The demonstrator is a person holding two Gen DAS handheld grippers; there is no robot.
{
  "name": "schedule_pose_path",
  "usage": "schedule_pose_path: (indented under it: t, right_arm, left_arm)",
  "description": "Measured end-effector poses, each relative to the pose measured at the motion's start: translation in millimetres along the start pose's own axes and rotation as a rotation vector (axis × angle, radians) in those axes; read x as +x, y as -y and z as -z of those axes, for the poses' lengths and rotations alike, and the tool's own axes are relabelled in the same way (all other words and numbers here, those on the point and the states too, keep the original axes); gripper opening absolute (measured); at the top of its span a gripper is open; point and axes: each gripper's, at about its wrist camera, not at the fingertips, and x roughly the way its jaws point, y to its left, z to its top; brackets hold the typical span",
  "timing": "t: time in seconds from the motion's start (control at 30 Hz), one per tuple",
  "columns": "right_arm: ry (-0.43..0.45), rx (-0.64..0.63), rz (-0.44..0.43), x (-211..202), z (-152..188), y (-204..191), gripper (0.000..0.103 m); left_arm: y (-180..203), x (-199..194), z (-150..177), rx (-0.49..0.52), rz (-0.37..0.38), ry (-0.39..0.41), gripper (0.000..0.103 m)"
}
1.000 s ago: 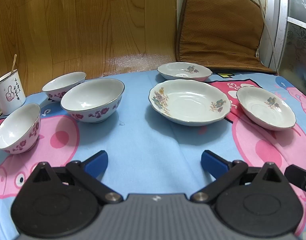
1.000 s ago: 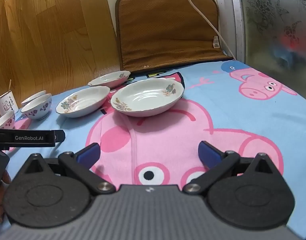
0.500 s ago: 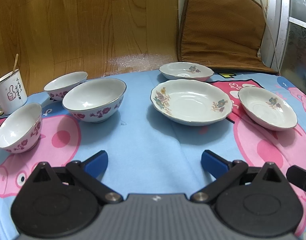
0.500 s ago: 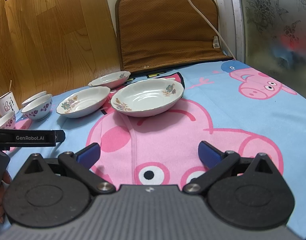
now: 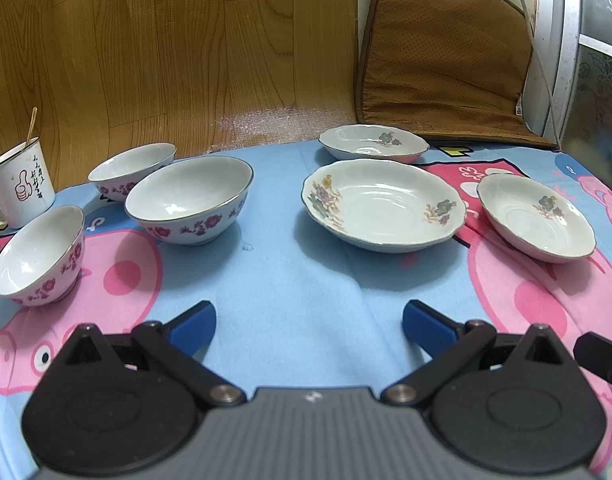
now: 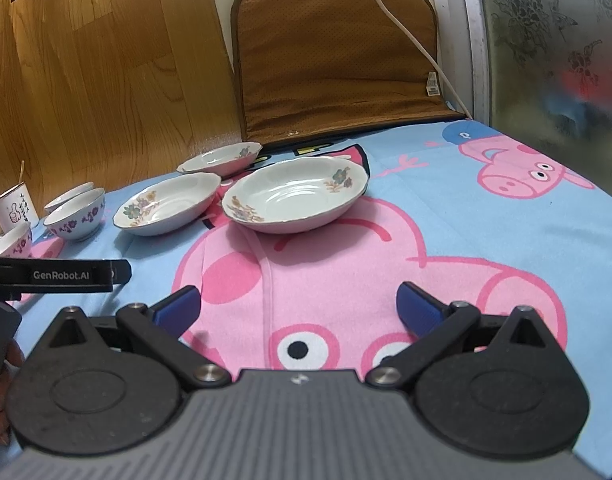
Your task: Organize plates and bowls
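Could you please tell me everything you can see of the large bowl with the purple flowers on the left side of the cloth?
The large bowl looks like glazed white ceramic, with a dark thin rim line, a band of purple flowers around its outer wall and a small foot. It stands upright and empty on the blue and pink cartoon cloth. A smaller matching bowl sits just behind it; contact cannot be told. Neither gripper touches it.
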Motion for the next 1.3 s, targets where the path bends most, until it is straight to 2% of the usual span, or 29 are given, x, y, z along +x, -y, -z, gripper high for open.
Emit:
schedule_pose_path:
  t: [0.33, 0.47, 0.63, 0.73, 0.93, 1.0, 1.07, 1.1, 1.17, 1.23, 1.3]
  right_arm:
    - [-0.004, 0.0, -0.003, -1, -1, 2, 0.103]
    - [-0.028, -0.058, 0.039, 3, 0, -8, 0.103]
    - [-0.05, -0.109, 0.083, 6, 1, -15, 0.103]
    - [-0.049, -0.101, 0.109, 6, 1, -14, 0.103]
    - [-0.017, -0.035, 0.114, -3, 2, -6, 0.101]
    - [0.001, -0.004, 0.087, -10, 0, 1, 0.088]
    - [0.011, -0.002, 0.04, -16, -10, 14, 0.065]
    - [0.023, 0.001, 0.024, -18, -17, 19, 0.06]
    - [0.057, 0.02, 0.002, -21, -32, 35, 0.046]
    - [0.077, 0.049, -0.027, -17, -53, 52, 0.04]
    - [0.06, 0.07, -0.072, -3, -70, 67, 0.035]
  left_arm:
    - [-1, 0, 0, -0.004, 0.002, 0.001, 0.103]
    - [0, -1, 0, -0.002, 0.008, 0.002, 0.103]
    - [-3, -4, 1, -0.003, 0.088, 0.021, 0.103]
    - [-4, -5, 2, -0.009, 0.106, 0.026, 0.103]
    - [-22, -10, 5, -0.111, 0.187, 0.071, 0.103]
    - [-28, -17, 5, -0.151, 0.175, 0.12, 0.103]
    - [-24, -25, 2, -0.143, 0.15, 0.164, 0.101]
    - [-17, -30, -3, -0.121, 0.151, 0.173, 0.099]
    - [-1, -38, -14, -0.092, 0.2, 0.179, 0.094]
    - [20, -40, -28, -0.089, 0.279, 0.165, 0.091]
    - [42, -30, -44, -0.094, 0.347, 0.112, 0.081]
